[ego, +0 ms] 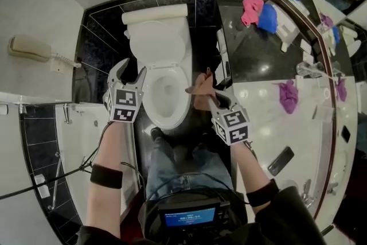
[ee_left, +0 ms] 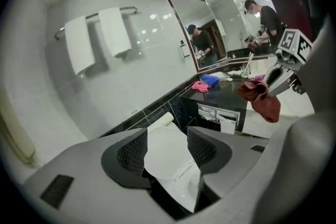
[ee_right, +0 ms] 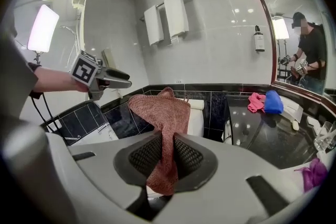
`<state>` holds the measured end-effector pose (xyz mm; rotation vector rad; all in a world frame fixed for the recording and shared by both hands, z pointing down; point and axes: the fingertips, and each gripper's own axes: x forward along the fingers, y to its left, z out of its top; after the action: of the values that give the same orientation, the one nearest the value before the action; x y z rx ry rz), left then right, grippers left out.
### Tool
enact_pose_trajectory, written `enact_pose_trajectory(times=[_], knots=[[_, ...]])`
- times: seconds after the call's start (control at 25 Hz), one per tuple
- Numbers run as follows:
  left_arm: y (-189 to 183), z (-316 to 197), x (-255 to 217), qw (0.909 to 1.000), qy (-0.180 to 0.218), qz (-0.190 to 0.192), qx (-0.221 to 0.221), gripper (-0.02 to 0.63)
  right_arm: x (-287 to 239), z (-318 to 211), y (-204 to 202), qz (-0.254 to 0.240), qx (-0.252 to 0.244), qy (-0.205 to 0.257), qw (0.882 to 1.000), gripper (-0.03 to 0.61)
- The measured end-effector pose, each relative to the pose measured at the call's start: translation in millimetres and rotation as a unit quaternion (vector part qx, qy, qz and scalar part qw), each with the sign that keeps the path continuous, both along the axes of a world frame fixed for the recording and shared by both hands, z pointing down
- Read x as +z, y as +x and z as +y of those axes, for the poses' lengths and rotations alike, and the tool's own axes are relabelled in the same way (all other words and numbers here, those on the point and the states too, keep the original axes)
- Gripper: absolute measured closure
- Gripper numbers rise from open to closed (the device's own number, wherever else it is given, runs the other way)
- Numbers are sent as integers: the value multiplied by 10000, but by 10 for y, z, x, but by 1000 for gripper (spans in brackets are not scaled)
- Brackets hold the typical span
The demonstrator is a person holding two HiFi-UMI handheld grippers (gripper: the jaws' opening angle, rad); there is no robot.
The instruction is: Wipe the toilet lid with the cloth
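The white toilet lid (ego: 157,43) stands raised against the tank, above the open bowl (ego: 166,97). My left gripper (ego: 132,69) hovers at the bowl's left rim, open with nothing between its jaws. In the left gripper view the lid (ee_left: 165,144) shows through the gap of the left gripper (ee_left: 167,148). My right gripper (ego: 211,97) is to the right of the bowl, shut on a reddish-brown cloth (ego: 200,86). In the right gripper view the cloth (ee_right: 163,107) hangs pinched in the right gripper (ee_right: 166,152), with the left gripper (ee_right: 113,80) beyond it.
A black counter (ego: 246,49) on the right carries a pink cloth (ego: 252,8) and a blue cloth (ego: 268,17). A purple cloth (ego: 288,96) and a phone (ego: 281,160) lie on the white part. White towels (ee_right: 168,21) hang on the wall rail. A wall handset (ego: 28,49) is at left.
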<state>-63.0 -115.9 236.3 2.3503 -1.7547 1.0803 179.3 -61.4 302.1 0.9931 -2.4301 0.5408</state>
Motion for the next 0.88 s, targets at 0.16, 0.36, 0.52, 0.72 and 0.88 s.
enact_pose_trajectory(times=[0.16,0.36,0.52,0.72,0.88], knots=[[-107,-746,271,9962,-55,-734,468,371,112,-253,-50,147,165,26,9998,495],[-216,-1534,850,9804,-292,-1581,1137,371,275,-518,-107,181,539,-20,9984,495],[-382,-1956,1261,9703,-442,-1932,1388,371,515,-683,-372,158,553,-122,9983,495],[-626,-2362,1669,9532,-588,-2432,1697,376,807,-822,-736,160,421,-245,9987,495],[-710,-2592,1882,9396,-737,-2683,1994,379,1049,-854,-883,231,376,-325,9985,495]])
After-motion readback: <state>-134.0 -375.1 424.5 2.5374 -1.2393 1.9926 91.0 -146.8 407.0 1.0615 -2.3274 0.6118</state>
